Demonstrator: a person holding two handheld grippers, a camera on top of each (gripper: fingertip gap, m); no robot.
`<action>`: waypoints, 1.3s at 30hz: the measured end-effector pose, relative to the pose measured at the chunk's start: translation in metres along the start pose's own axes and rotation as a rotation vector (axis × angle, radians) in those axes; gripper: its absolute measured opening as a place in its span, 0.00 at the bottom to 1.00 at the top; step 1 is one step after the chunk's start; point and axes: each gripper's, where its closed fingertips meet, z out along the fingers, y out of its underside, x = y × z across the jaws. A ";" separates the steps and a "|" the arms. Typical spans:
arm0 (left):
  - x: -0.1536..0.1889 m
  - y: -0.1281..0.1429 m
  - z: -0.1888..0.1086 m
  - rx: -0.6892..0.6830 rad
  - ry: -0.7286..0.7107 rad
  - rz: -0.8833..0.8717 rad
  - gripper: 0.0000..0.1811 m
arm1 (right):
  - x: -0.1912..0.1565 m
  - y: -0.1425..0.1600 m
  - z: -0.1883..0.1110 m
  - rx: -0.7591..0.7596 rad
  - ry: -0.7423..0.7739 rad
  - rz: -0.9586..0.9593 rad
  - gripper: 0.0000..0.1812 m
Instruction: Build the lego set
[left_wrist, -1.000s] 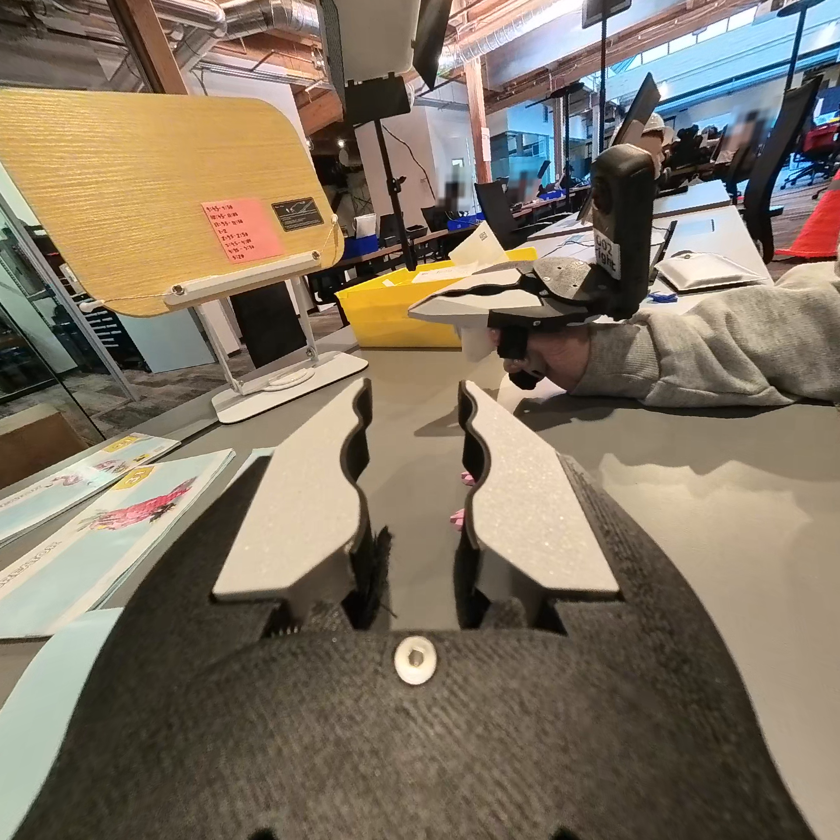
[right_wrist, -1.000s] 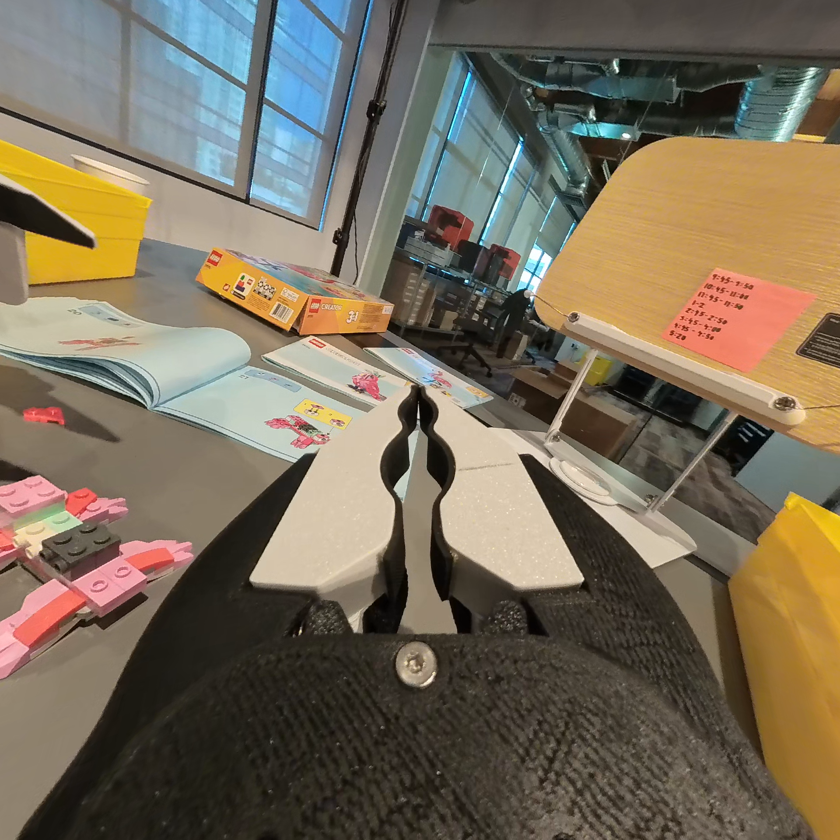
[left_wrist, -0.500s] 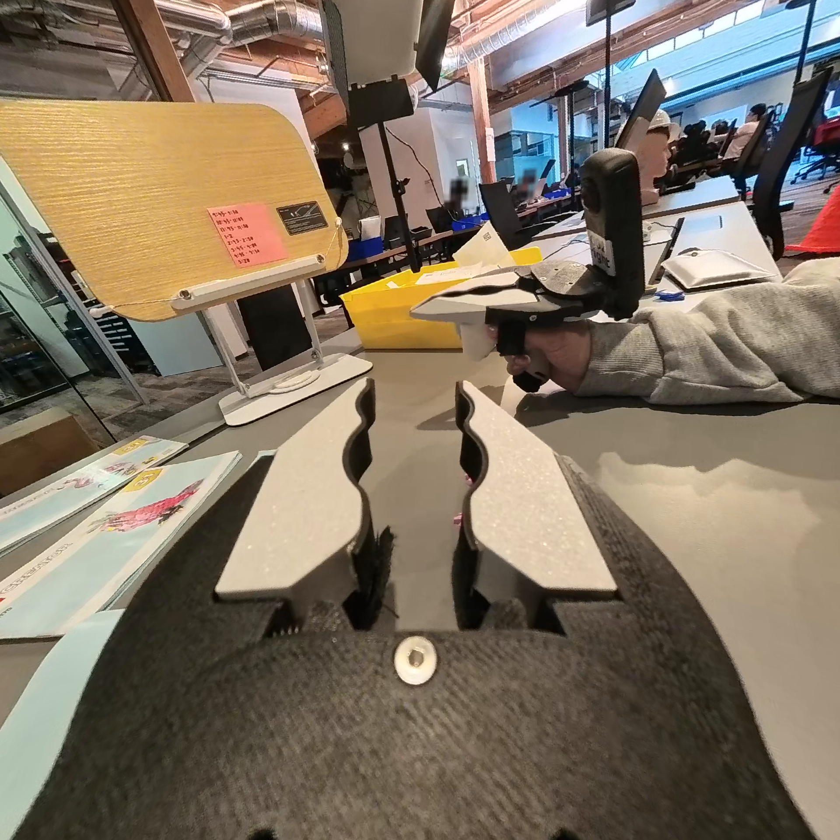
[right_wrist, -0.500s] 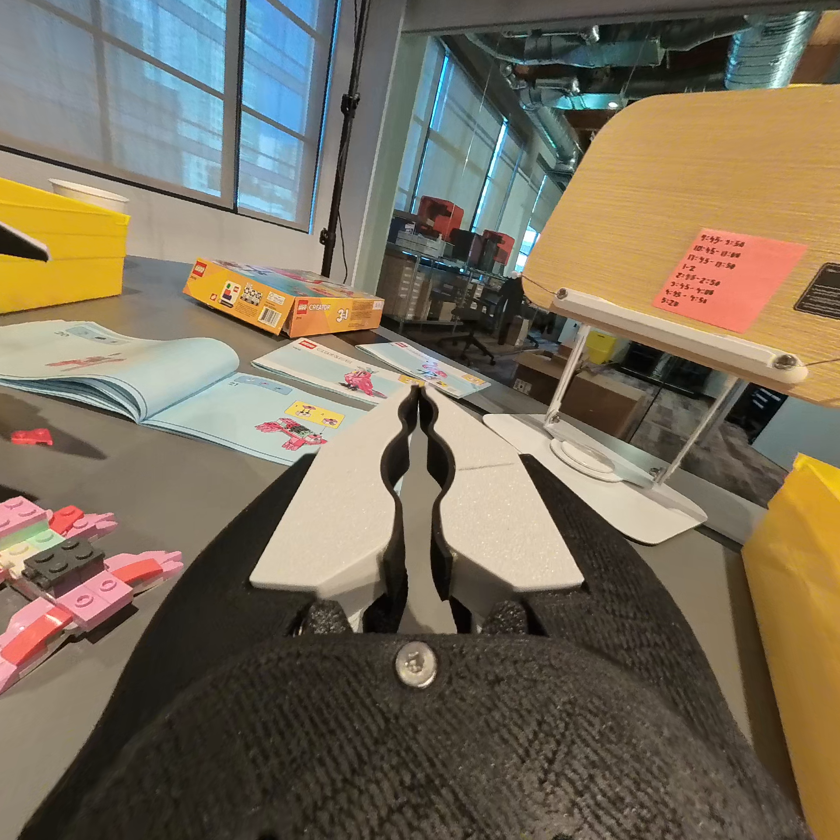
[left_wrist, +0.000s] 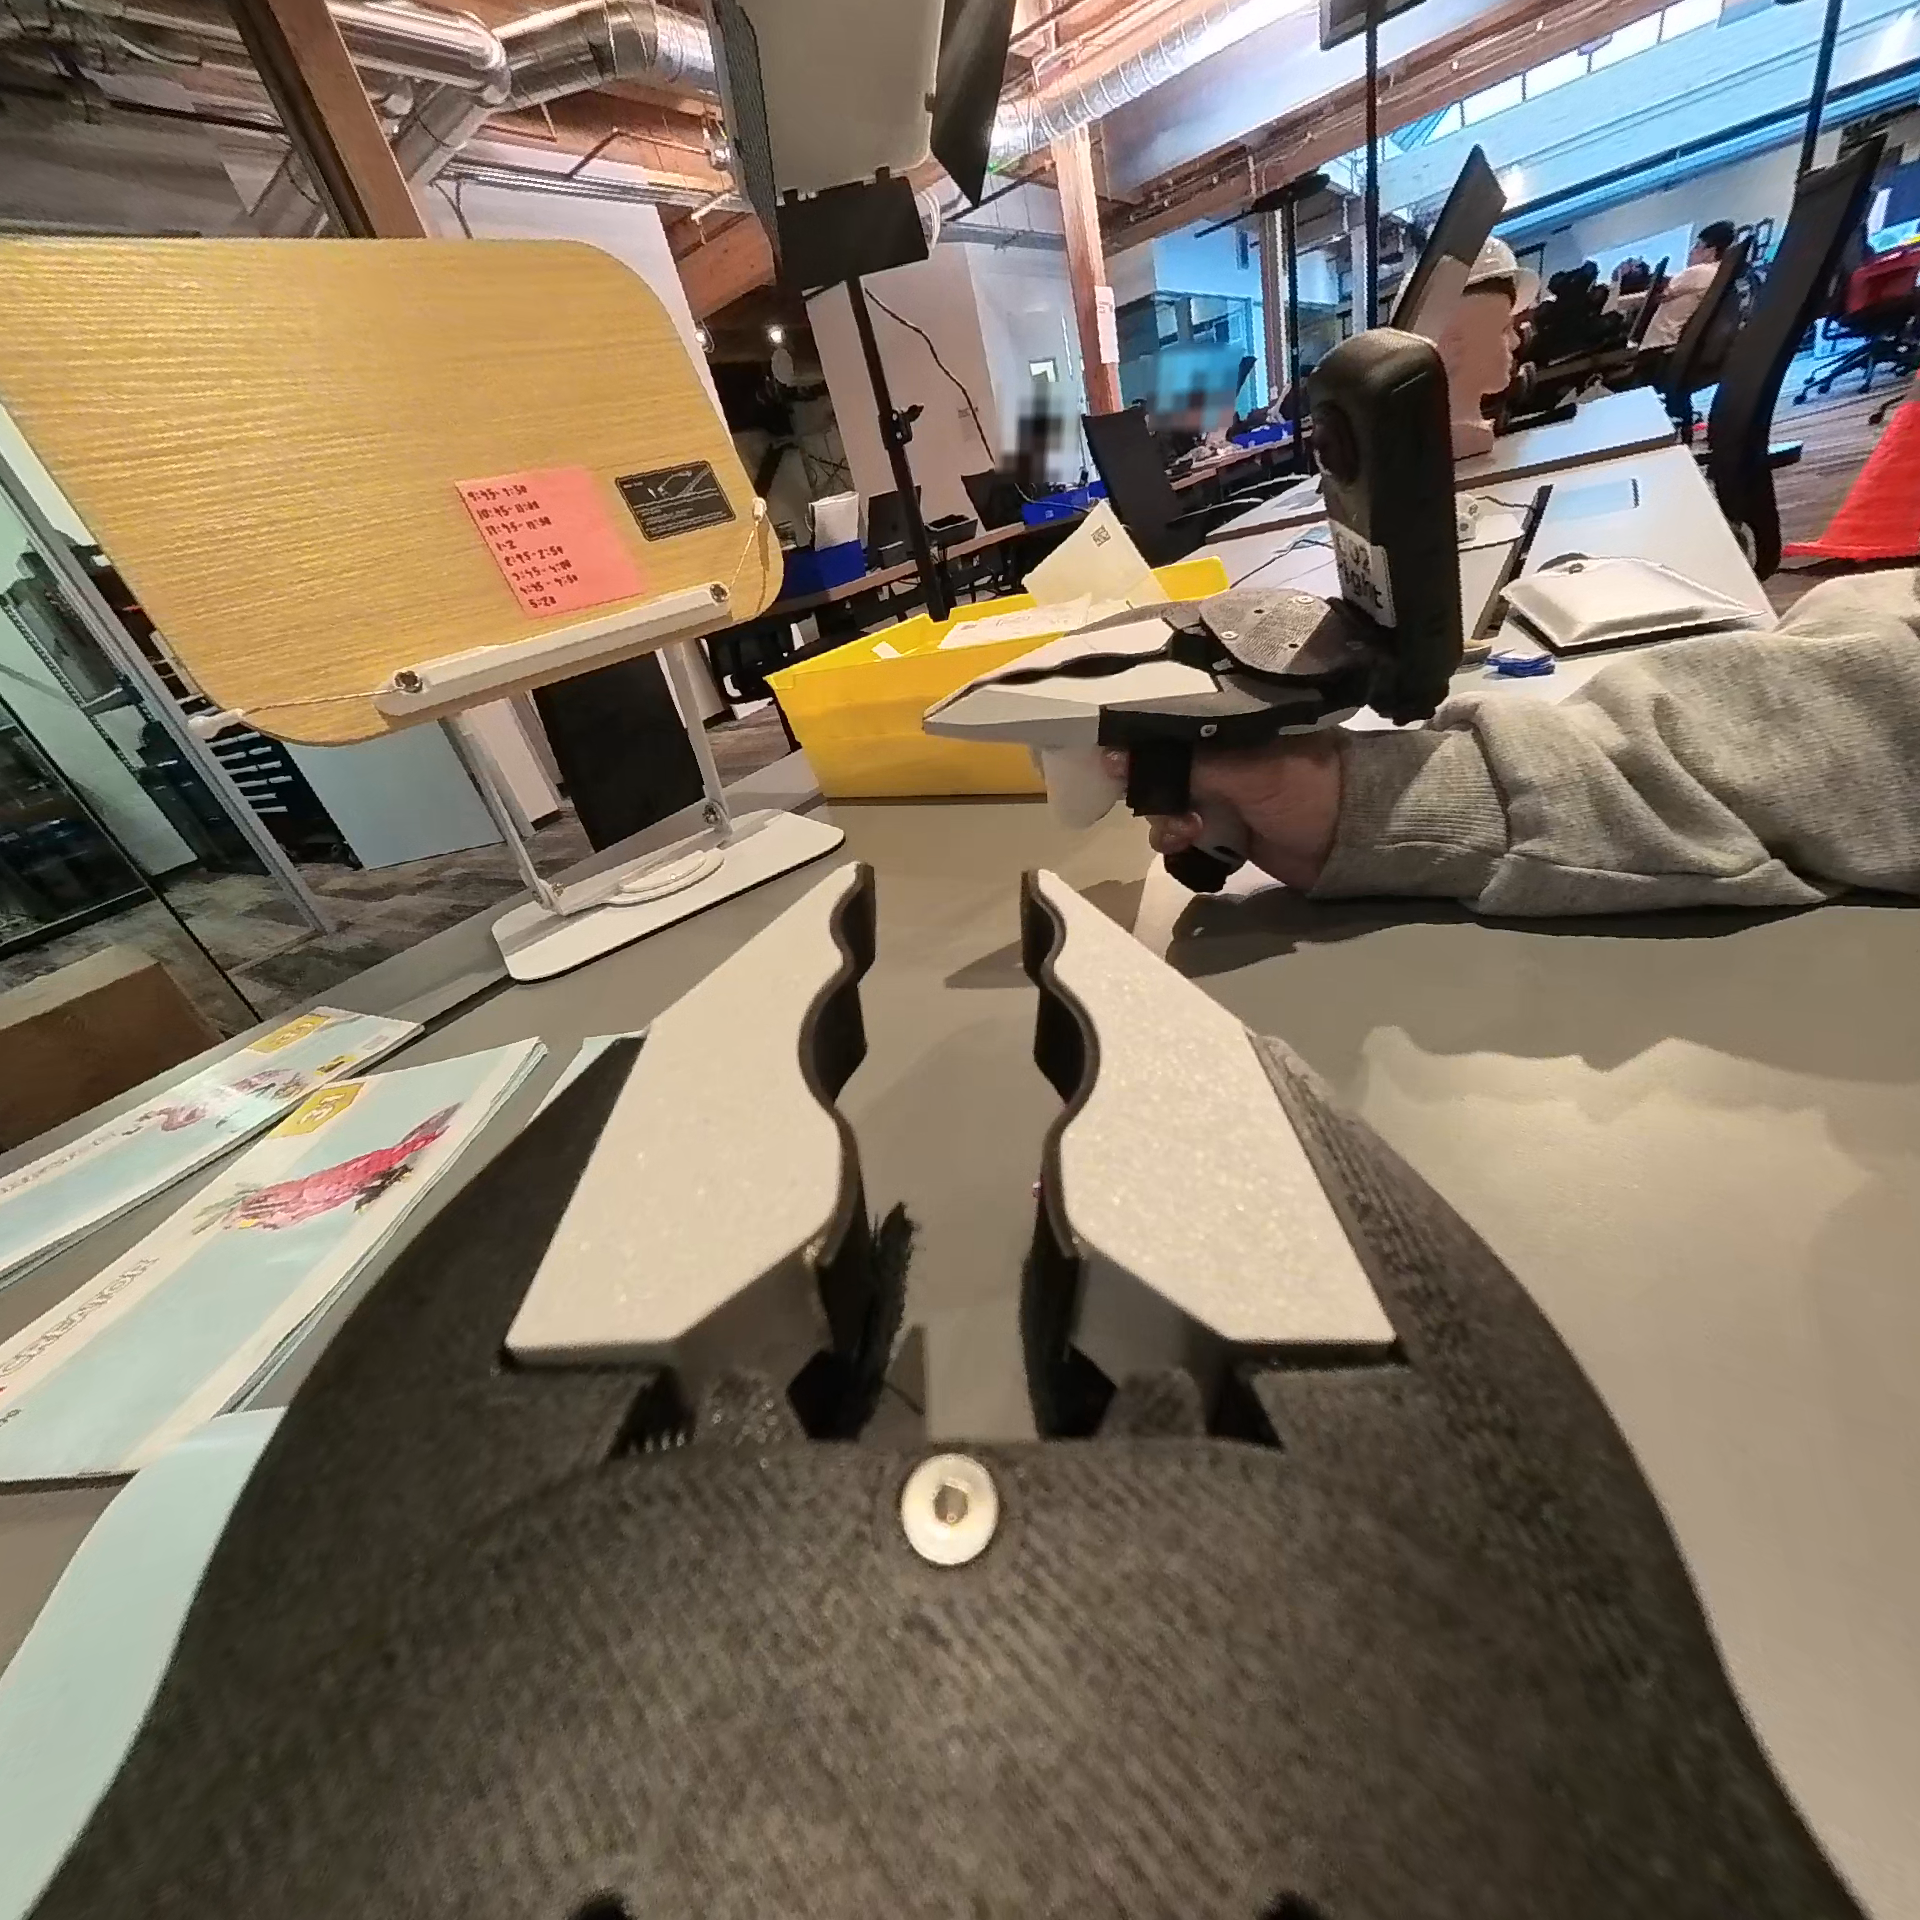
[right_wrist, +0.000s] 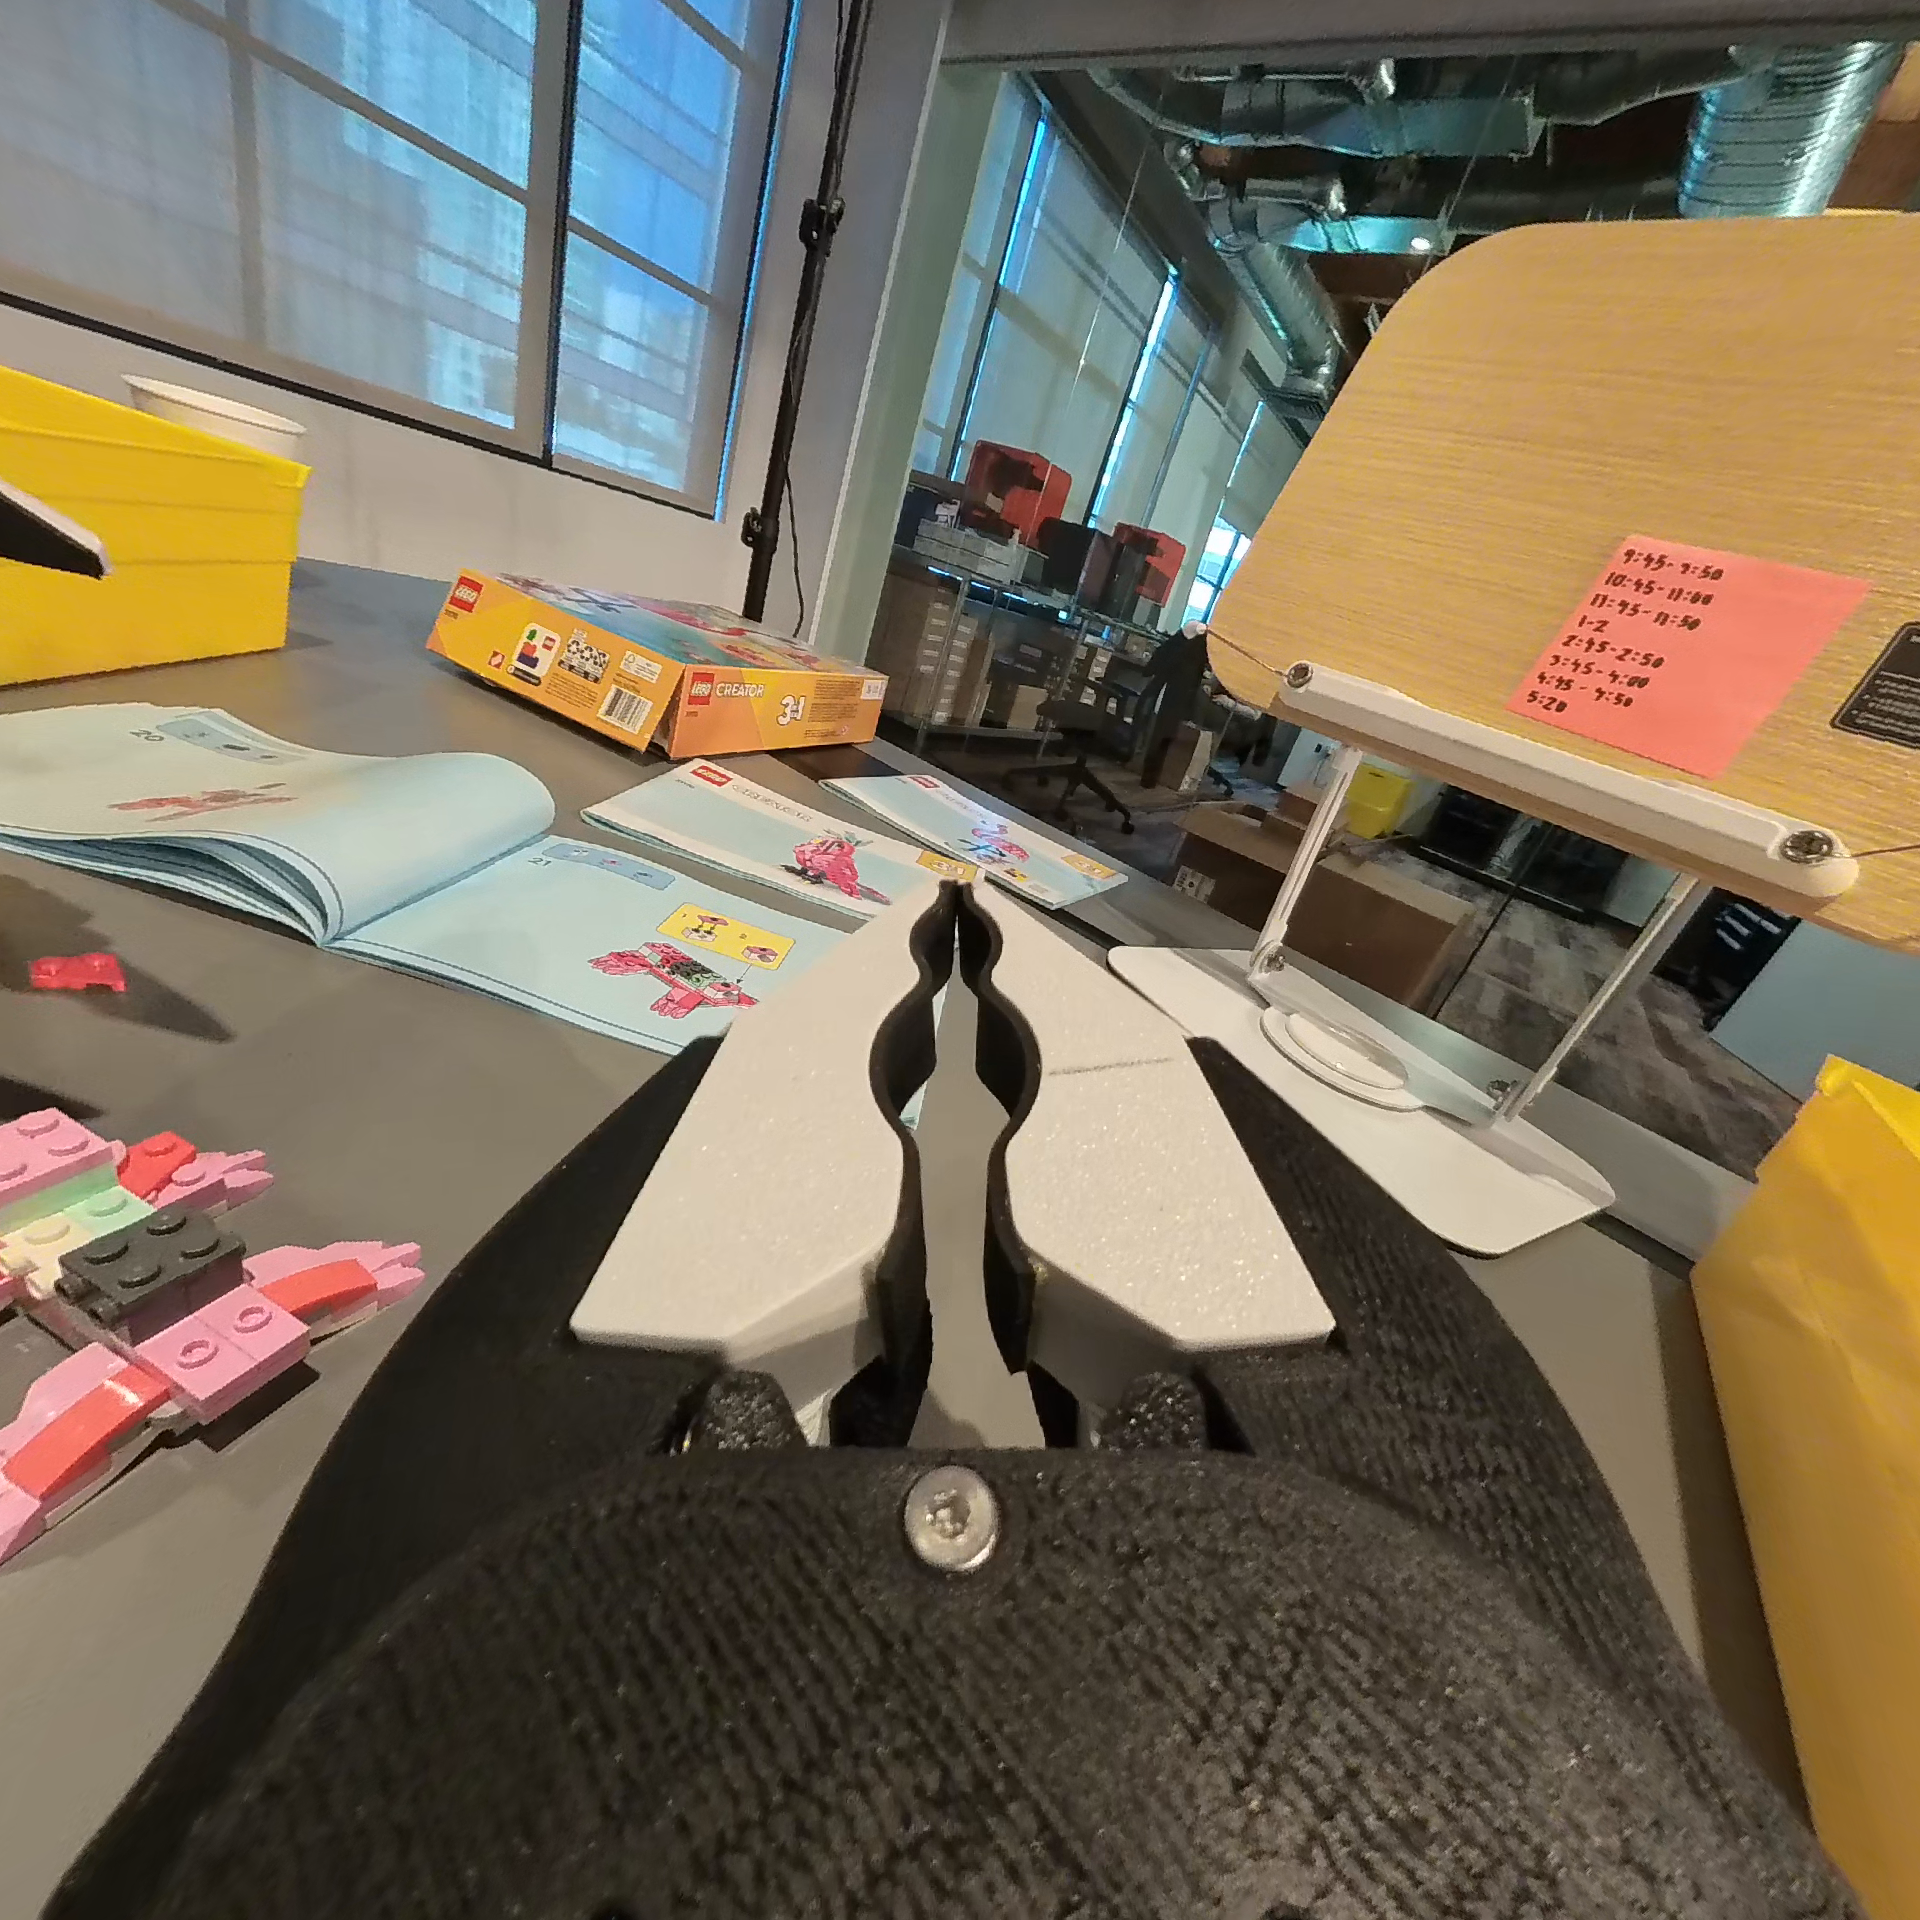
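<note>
While the right tool (right_wrist: 956, 904) is pressed together and empty, the model (right_wrist: 145, 1278) is seen at lower left of its view; the left tool (left_wrist: 945, 894) is spread, so the right is judged nearer.

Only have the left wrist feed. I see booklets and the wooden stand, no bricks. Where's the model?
Observer: The right wrist view shows a partly built pink and red model lying on the table, left of the right gripper.
Operator: Right holding anything?
Observer: No. From its own camera the jaws are shut tip to tip with nothing between them.
Operator: Any loose parts?
Observer: One small red piece sits alone on the table beyond the model, near an open booklet.
</note>
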 end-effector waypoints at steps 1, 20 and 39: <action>0.000 0.000 0.000 -0.001 0.001 -0.001 0.15 | 0.000 0.000 0.000 -0.002 0.000 0.000 0.00; 0.000 -0.001 -0.001 0.004 0.001 0.004 0.14 | 0.000 0.003 0.001 -0.016 0.007 -0.002 0.00; 0.002 -0.053 -0.025 0.159 -0.035 0.061 0.14 | -0.002 0.003 0.001 -0.018 0.001 -0.018 0.00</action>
